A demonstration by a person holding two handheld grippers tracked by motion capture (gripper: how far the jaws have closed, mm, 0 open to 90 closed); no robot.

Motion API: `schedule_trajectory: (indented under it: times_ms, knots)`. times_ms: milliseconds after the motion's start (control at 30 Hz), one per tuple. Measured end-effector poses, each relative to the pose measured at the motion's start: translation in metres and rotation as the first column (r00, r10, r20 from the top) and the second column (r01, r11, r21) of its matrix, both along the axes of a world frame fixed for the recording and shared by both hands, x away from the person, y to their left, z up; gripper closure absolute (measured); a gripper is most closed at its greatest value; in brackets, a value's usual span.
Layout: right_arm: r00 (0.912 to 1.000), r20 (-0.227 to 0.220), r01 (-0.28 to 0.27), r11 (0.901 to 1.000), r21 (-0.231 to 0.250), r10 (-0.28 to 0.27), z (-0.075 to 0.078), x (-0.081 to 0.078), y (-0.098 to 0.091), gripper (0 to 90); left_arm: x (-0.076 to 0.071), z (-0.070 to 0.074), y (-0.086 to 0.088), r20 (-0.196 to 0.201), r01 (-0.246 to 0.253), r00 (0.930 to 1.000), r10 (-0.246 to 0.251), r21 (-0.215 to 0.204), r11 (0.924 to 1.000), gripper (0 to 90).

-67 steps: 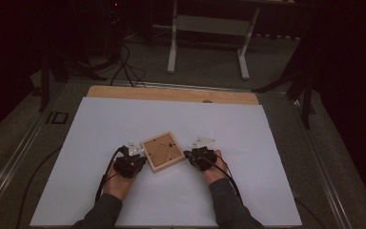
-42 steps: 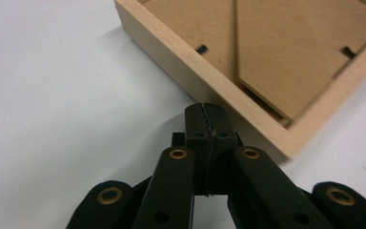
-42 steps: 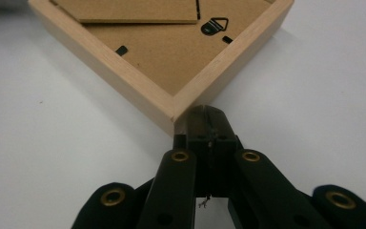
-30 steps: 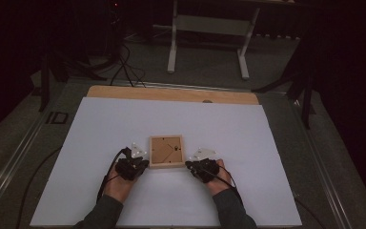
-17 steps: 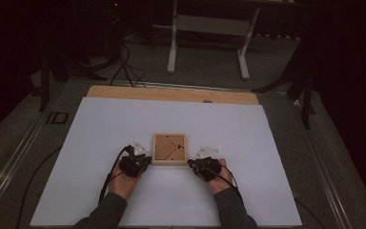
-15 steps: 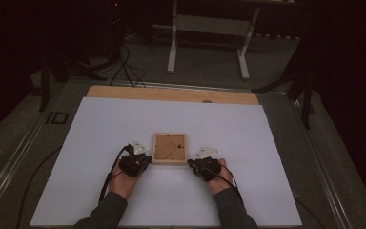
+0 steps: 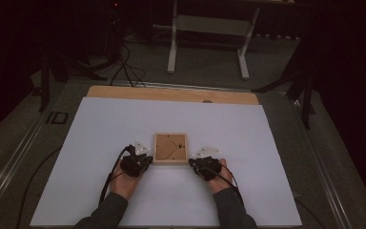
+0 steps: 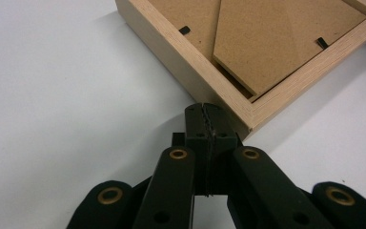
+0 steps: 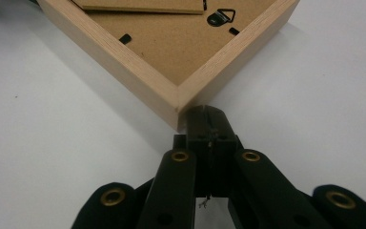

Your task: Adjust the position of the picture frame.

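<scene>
Frame [image 8: 286, 57] front hidden, face-down.

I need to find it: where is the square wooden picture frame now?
In the high view, the square wooden picture frame lies face down on the white table cover, between the left claw and right claw.

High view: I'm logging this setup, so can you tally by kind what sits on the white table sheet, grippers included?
Wooden picture frame, lying back side up: 1
Grippers, left gripper and right gripper, both shut, one at each near corner of the frame: 2
Total: 3
</scene>
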State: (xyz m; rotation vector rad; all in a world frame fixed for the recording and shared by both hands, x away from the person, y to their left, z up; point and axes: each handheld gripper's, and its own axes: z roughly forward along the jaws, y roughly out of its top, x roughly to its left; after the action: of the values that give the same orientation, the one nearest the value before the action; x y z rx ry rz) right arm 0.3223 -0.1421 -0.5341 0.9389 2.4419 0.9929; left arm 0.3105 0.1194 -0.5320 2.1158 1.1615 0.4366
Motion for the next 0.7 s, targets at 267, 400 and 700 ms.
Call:
schedule_trajectory:
  times_ms: [267,400,700]
  knots:
    - [0.9999,0.013,0.01,0.9999,0.013,-0.01,0.002,0.002,-0.002,83.3,0.002,0.001,0.006,0.021,-0.018,0.9996,0.018,0.003,0.9998,77.5]
    - [0.9994,0.026,0.023,0.9991,0.035,-0.024,0.006,0.002,-0.005,75.6,0.002,0.003,0.01,0.023,-0.031,0.9993,0.031,-0.006,0.9995,70.6]
    - [0.9976,0.044,0.05,0.995,0.087,-0.054,0.013,0.004,-0.013,58.9,0.001,0.01,0.015,0.043,-0.036,0.9983,0.039,-0.06,0.9975,57.7]
